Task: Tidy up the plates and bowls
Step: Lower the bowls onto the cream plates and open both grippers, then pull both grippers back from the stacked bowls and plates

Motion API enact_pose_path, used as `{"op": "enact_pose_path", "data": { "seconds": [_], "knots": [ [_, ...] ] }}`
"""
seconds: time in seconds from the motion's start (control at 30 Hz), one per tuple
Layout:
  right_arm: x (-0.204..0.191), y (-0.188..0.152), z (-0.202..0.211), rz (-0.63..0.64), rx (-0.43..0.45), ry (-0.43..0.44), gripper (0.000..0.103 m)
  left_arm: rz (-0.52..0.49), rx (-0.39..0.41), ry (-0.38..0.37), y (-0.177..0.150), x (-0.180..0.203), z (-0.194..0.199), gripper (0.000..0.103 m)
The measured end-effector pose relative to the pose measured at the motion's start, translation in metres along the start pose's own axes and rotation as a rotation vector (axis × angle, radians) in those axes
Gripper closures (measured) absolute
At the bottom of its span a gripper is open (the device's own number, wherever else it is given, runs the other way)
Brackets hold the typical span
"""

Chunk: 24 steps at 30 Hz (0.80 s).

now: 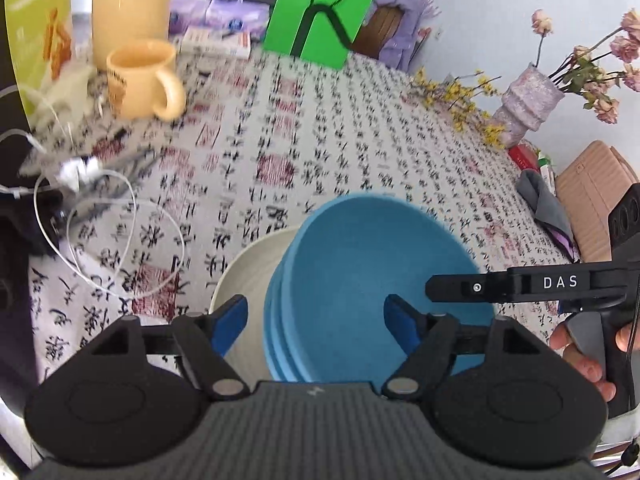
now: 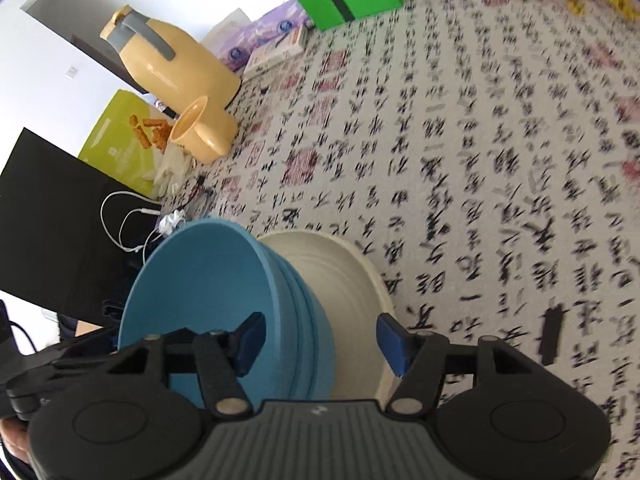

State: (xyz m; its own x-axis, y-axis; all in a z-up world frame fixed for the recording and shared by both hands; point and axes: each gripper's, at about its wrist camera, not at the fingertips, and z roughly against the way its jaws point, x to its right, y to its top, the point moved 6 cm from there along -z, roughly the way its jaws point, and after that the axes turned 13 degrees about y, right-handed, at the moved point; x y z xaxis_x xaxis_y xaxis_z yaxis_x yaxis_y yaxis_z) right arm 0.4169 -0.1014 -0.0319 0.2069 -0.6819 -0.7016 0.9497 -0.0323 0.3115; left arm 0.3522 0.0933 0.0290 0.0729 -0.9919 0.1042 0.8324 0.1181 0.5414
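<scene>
As the left wrist view looks down over its own fingers, the left gripper [image 1: 316, 312] hangs with its jaws spread and nothing pressed between the blue pads. Below and between them sits a stack of blue bowls [image 1: 360, 280], nested one inside another, and this stack rests on a cream plate [image 1: 252, 276] that shows to the left of it. The near left rim of the bowls lies in the gap, but neither pad touches it. At the right edge, a hand [image 1: 580, 356] holds the right gripper [image 1: 436, 286], one of whose black fingers reaches over the bowls' far right side. The plate stands on a tablecloth [image 1: 320, 140] printed with black characters. A yellow mug [image 1: 140, 80] and yellow jug [image 1: 128, 0] stand well apart at the back left.

In the right wrist view, the right gripper [image 2: 320, 340] also has its jaws spread, pinching nothing. The bowls [image 2: 208, 292] fill the lower left, the plate [image 2: 352, 280] shows to their right, and the bowls' right edge lies in the gap between the pads, clear of both. How many bowls are nested is hard to count in the blur; there seem to be three or four.

Judged from this, the stacking looks largely done: bowls are gathered together and set on the plate, and both grippers have let go. No other plate or bowl is visible on the cloth, so what may be left is only squaring the off-centre stack.
</scene>
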Motion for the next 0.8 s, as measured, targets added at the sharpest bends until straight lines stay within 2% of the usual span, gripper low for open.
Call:
{"op": "enact_pose_path", "data": {
  "seconds": [0.1,0.2,0.37,0.5,0.6,0.8],
  "knots": [
    [-0.001,0.003,0.026,0.043,0.033,-0.026,0.039,-0.033,0.078,0.026,0.008,0.015,0.018,0.019],
    [-0.002,0.004,0.054,0.096,0.078,-0.062,0.032,-0.081,0.149,0.057,0.015,0.038,0.030,0.013],
    [0.010,0.003,0.109,0.155,0.185,-0.166,0.028,-0.136,0.217,0.062,0.019,0.079,0.040,0.009],
    [0.026,0.003,0.146,0.162,0.263,-0.221,0.027,-0.145,0.295,0.119,0.021,0.100,0.045,0.008],
    [0.035,0.003,0.164,0.176,0.322,-0.260,0.026,-0.165,0.365,0.131,0.021,0.112,0.049,0.007],
    [0.038,-0.006,0.191,0.318,0.491,-0.363,0.024,-0.186,0.545,0.137,0.012,0.137,0.054,0.002]
  ]
}}
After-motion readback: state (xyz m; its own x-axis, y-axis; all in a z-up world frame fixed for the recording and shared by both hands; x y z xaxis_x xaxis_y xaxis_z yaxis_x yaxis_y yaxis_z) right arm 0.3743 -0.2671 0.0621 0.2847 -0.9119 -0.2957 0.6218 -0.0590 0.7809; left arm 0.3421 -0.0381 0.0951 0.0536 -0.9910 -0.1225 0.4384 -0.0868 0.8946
